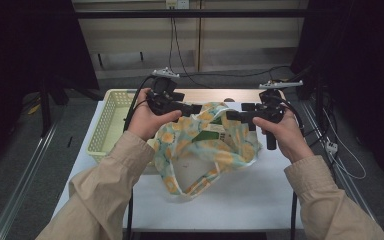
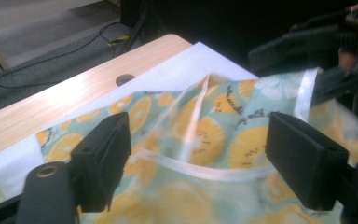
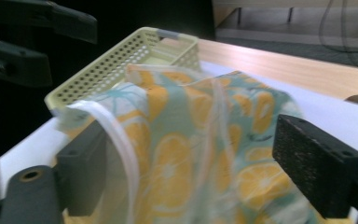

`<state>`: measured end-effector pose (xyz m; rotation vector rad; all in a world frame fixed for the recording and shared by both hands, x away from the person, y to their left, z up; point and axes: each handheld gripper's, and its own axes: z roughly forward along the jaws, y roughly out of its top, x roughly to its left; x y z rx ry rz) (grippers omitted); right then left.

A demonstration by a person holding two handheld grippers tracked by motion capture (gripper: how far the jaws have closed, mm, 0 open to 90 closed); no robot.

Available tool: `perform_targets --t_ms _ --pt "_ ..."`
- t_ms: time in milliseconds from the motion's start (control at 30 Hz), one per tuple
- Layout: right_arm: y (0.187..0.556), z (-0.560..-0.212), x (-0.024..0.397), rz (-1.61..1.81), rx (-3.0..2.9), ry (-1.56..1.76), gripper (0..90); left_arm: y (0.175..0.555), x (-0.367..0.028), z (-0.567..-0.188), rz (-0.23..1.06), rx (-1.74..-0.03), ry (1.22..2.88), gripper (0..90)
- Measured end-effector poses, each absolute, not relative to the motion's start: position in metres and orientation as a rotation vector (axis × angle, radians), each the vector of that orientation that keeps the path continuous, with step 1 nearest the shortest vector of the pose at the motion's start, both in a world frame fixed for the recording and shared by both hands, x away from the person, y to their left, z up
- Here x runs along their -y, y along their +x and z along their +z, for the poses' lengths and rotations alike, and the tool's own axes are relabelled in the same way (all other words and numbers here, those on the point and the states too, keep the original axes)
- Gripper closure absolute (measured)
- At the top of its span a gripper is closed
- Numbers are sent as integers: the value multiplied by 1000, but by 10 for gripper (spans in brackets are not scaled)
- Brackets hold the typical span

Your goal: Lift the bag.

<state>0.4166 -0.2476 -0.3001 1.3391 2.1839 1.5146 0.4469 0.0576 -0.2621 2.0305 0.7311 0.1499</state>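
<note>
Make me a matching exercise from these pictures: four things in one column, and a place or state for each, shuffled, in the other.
Things:
1. translucent plastic bag printed with orange slices
2. pale yellow perforated plastic basket
3. left gripper
4. white sheet covering the table

Places or states:
A. at the table's left edge, beside the bag
B. jaws apart at the bag's left side
C. slumped in the middle of the table, handles toward the person
D. spread flat under the bag

Pairs: 1-C, 2-A, 3-B, 4-D

Both hand-held grippers point(image 1: 196, 108) point(image 1: 233, 115) open
</note>
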Motion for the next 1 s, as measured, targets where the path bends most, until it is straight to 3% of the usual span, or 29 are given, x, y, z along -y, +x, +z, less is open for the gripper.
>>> perform_targets --t_ms 467,1000 --pt "362 -312 242 1483 -2309 1193 48 418 -100 -286 172 -703 2016 110" --pt "333 -357 271 1405 -2319 1136 61 396 -143 -329 141 -719 2002 82"
